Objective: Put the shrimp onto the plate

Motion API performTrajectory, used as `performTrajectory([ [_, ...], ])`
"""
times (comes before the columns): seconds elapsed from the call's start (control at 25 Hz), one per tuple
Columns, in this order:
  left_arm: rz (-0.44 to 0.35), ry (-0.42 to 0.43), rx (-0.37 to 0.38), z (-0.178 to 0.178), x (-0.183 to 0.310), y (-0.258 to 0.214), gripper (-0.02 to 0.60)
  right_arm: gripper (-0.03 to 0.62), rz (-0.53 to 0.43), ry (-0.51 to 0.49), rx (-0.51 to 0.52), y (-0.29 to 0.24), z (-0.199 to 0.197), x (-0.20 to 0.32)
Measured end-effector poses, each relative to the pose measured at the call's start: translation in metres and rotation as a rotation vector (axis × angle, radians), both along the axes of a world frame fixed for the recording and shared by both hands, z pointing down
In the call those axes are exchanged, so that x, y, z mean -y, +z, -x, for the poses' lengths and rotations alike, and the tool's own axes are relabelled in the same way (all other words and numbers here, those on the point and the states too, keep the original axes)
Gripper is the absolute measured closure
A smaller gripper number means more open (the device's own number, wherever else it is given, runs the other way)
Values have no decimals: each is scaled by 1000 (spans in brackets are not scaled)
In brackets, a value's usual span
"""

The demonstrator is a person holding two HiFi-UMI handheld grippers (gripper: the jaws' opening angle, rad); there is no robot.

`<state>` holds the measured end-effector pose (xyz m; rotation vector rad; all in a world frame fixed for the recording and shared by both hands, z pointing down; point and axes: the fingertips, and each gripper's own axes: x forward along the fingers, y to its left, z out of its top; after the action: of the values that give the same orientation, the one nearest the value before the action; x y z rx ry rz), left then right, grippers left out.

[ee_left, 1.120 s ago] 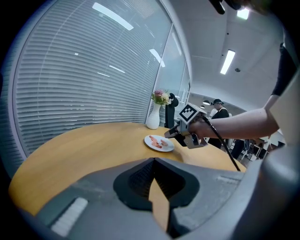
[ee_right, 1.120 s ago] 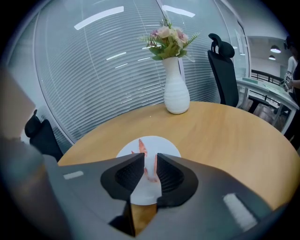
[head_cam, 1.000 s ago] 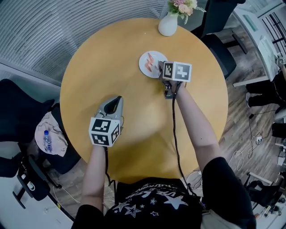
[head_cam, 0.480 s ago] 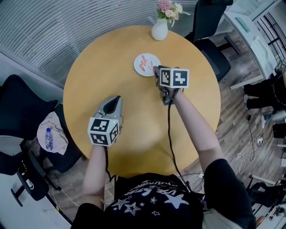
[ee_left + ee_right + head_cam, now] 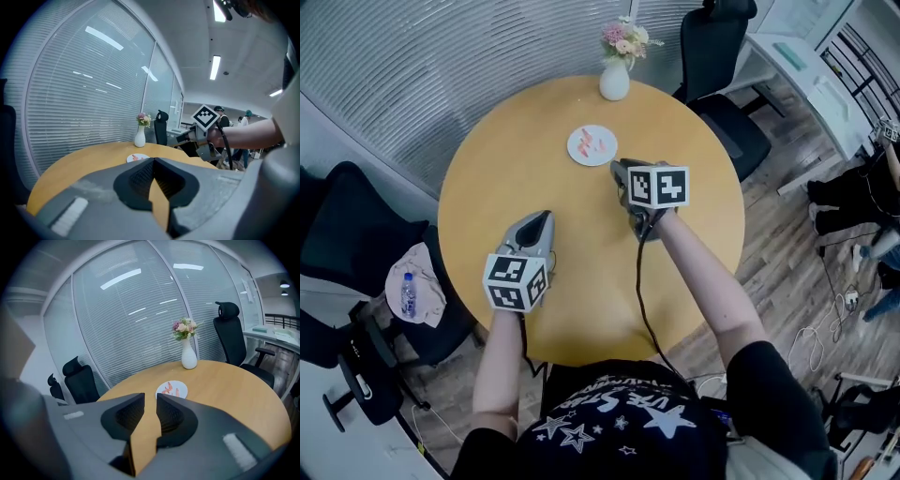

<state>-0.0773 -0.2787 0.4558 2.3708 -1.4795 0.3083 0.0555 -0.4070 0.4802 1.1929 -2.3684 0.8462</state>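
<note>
Shrimp (image 5: 593,143) lie on the plate (image 5: 575,151), which sits on the far part of the round bench (image 5: 506,169), a little nearer than the vase (image 5: 614,84) at the far edge. In the right gripper view the orange shrimp (image 5: 172,389) lie together inside the white plate (image 5: 182,393), with the vase (image 5: 189,360) of flowers well beyond.

Right gripper (image 5: 617,166) hangs over the bench just beside the plate on its near right, apart from it and pointing toward it. Its jaws stand a narrow gap apart with nothing between them; only bare bench shows through the gap (image 5: 150,397).

Left gripper (image 5: 547,216) is over the near left part of the bench, well apart from the plate. Its jaws meet at the tips and hold nothing (image 5: 153,160). Past them its view shows the plate (image 5: 137,158) and the vase (image 5: 139,139).

Black chairs stand round the bench: one (image 5: 717,42) beyond the far edge, another (image 5: 342,234) at the left.
</note>
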Motion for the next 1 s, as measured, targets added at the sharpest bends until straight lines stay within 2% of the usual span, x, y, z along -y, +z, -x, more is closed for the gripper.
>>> performTrajectory([
  [0.28, -46, -12, 18, -19, -41, -31, 581, 517, -19, -7, 28, -19, -28, -50],
  [0.64, -53, -61, 40, -35, -105, -49, 581, 526, -70, -49, 41, -34, -53, -108],
  [1.0, -54, -30, 25, -56, -123, -46, 581, 566, -91, 30, 98, -36, -77, -139],
])
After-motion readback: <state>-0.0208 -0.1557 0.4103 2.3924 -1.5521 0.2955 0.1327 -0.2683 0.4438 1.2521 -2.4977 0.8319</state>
